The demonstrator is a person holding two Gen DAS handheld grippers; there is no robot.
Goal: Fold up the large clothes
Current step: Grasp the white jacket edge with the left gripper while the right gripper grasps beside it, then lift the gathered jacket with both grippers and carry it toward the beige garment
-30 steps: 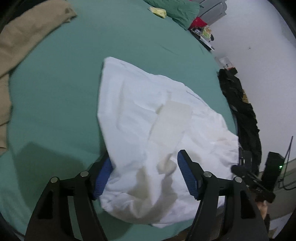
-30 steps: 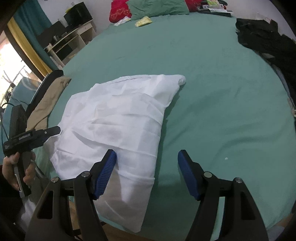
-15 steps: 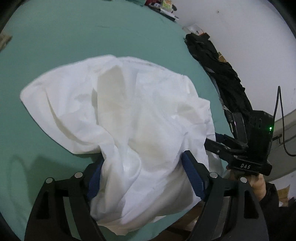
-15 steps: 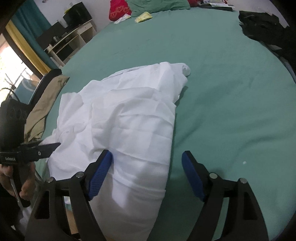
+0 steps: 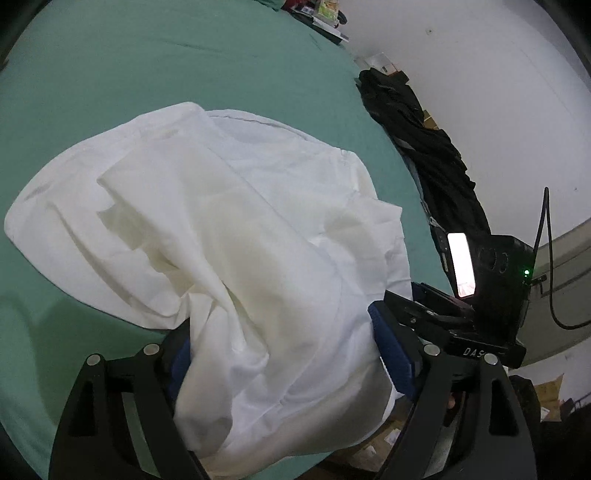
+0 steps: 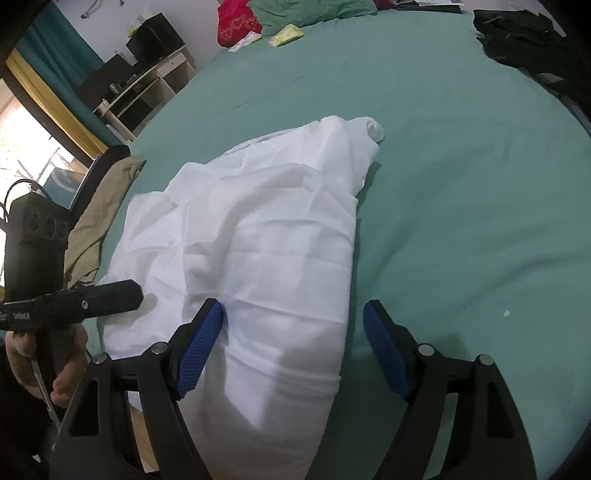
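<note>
A large white garment point(image 5: 240, 240) lies crumpled on the green bed sheet point(image 5: 147, 55), bunched toward the near edge. My left gripper point(image 5: 280, 332) is over that bunched end. Its jaws are opening, with loose cloth filling the gap between the blue pads point(image 5: 388, 347). In the right wrist view the same white garment point(image 6: 277, 240) runs away from me. My right gripper point(image 6: 291, 308) stands open over its near end. The left blue pad point(image 6: 199, 347) rests against the cloth and the other hangs over bare sheet. Each gripper shows in the other's view: the right gripper point(image 5: 443, 321) and the left gripper point(image 6: 74, 299).
Black clothes point(image 5: 424, 147) are heaped along the bed's right edge point(image 6: 524, 33). A tan garment point(image 6: 103, 206) lies at the left edge. A green pillow point(image 6: 306, 11) and a red item point(image 6: 236, 22) sit at the head. A shelf unit point(image 6: 140, 85) stands beyond the bed's left side.
The left view has swung right across the bed, and the white garment has been gathered into a looser heap. Both grippers' jaws stand wider than before.
</note>
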